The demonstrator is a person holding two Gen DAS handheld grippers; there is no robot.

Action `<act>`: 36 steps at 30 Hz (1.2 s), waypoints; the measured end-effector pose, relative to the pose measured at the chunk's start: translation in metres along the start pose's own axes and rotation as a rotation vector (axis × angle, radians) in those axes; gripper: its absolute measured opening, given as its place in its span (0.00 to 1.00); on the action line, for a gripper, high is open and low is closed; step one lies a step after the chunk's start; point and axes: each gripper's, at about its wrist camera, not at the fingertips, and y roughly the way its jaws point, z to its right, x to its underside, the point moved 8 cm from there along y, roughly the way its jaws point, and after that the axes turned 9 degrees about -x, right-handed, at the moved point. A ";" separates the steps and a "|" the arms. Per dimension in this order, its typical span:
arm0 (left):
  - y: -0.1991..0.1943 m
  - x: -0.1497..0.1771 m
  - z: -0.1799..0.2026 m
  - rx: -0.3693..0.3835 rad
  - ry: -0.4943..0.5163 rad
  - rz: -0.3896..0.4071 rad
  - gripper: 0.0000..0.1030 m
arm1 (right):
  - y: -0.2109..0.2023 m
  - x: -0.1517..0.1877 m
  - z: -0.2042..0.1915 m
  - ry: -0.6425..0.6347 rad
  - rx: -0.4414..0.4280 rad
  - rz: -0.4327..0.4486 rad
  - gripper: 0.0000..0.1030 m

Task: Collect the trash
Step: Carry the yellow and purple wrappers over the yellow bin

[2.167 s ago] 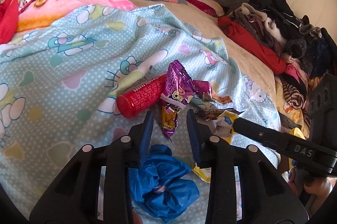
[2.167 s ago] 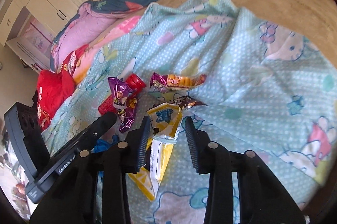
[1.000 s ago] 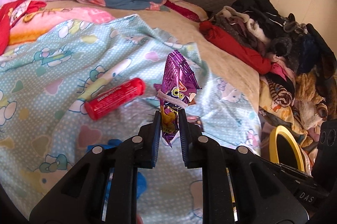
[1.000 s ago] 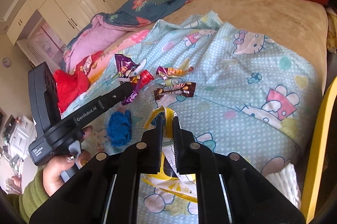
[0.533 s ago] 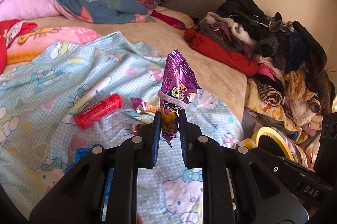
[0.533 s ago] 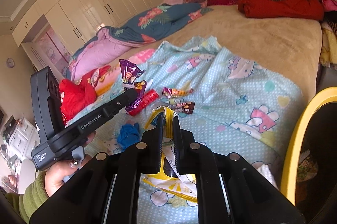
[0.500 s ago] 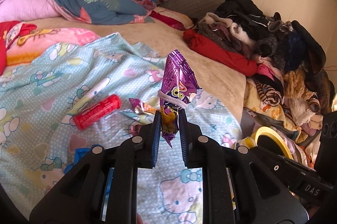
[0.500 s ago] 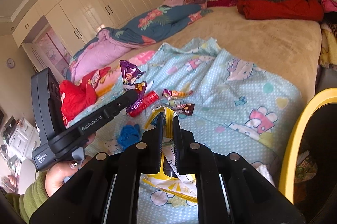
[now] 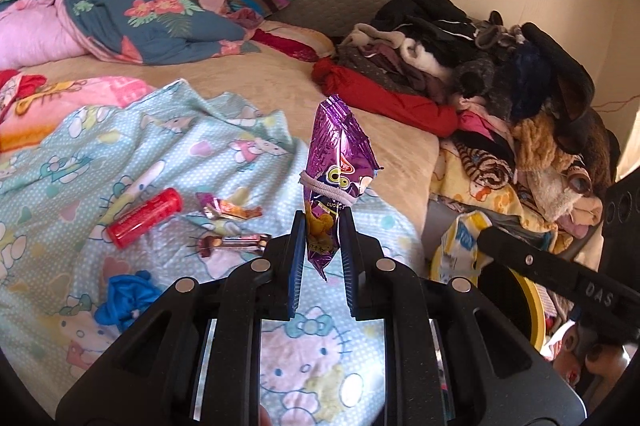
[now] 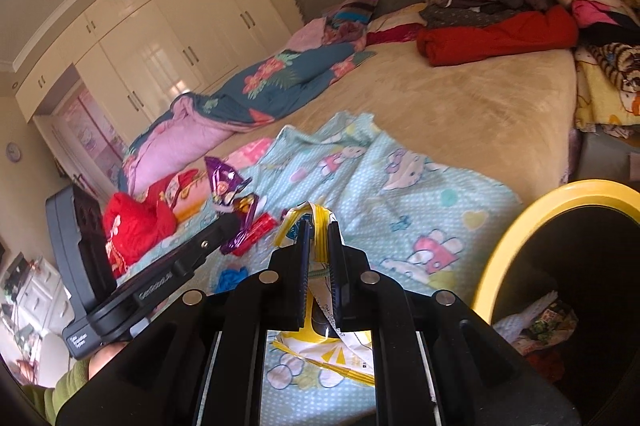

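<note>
open yellow-rimmed bin [image 10: 496, 258] unobstructed at right, clothes pile [image 9: 480, 65] crowding bed's far edge, wrappers [image 9: 230, 209] littering blanket [image 9: 80, 165]

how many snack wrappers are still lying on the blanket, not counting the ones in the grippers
2: an orange-and-purple wrapper beside the red tube, and a brown bar wrapper just nearer the left gripper. Blanket folds or the grippers may hide more.

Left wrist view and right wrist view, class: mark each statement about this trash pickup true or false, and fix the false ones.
1. The left hand-held gripper grips a purple snack bag. True.
2. The right hand-held gripper is open. False: it is shut on a yellow wrapper.
3. The red tube stands upright. False: it lies on the Hello Kitty blanket.
4. The yellow-rimmed bin holds some trash. True.
</note>
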 end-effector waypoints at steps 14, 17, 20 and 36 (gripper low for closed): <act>-0.010 0.005 0.038 0.063 0.049 0.002 0.11 | -0.044 -0.015 0.035 0.041 0.065 0.090 0.09; -0.012 0.006 0.044 0.075 0.057 0.001 0.11 | -0.052 -0.017 0.042 0.052 0.078 0.106 0.09; -0.013 0.008 0.051 0.087 0.067 -0.002 0.11 | -0.061 -0.019 0.050 0.066 0.088 0.122 0.09; -0.011 0.021 0.095 0.148 0.140 -0.030 0.11 | -0.112 -0.030 0.096 0.128 0.168 0.220 0.09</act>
